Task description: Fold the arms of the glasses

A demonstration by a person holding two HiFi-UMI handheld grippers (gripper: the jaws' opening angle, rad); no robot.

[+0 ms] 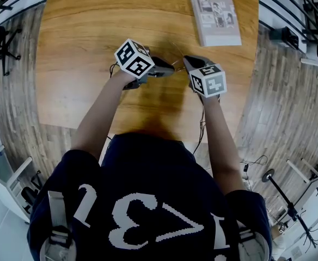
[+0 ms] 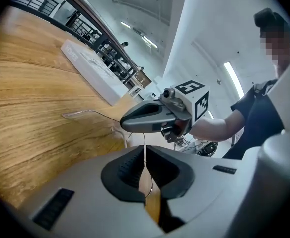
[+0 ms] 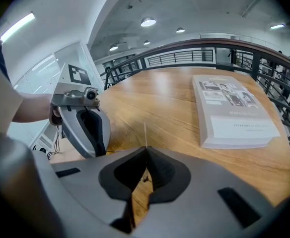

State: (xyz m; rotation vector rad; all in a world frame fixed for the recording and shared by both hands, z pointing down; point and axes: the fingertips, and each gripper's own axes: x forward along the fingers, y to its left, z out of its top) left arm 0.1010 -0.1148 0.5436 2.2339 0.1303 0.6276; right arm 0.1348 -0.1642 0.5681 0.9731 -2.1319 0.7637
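1. Plainly, the wooden tabletop is the biggest thing here. The person stands at its near edge and works over its middle, probably so the wood is close underneath if the frame slips.
2. Far and to the right lies a grey book, flat and well apart from the work. It seems to play no part in the task.
3. The left claw is clenched on a thin wire part of the glasses and points across toward its partner. A grip this tight suits something so slight, which would otherwise twist free.
4. The right claw is likewise pinched tight on a fine wire of the frame and angled down at the tabletop. I judge that one claw steadies the frame while the other swings an arm in.
5. The glasses are a fine wire pair held between the two claws, over the middle of the tabletop.
   - One slim arm juts free toward the far side, so the folding looks unfinished.
   - I cannot tell which part each claw holds, or whether any part rests on the wood.
6. No case, tray or box is in sight, so nothing sits inside anything.
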